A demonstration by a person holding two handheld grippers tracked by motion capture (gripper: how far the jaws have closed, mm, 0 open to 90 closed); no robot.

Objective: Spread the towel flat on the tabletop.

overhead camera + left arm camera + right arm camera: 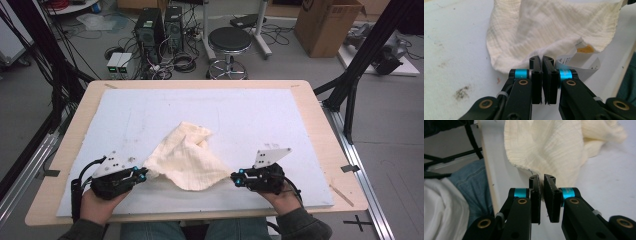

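Workshop floor behind: round black stool, two computer towers, tangled cables, cardboard box at right. Wooden table carries white board, smudged with dark marks. Cream crinkled cloth lies rumpled on board's near half, stretched between both grippers. White care label at cloth's corner, print too small to read; orange stain beside it. Left gripper clenched on cloth's left corner. Right gripper clenched on cloth's right corner. Both hands near table's front edge.
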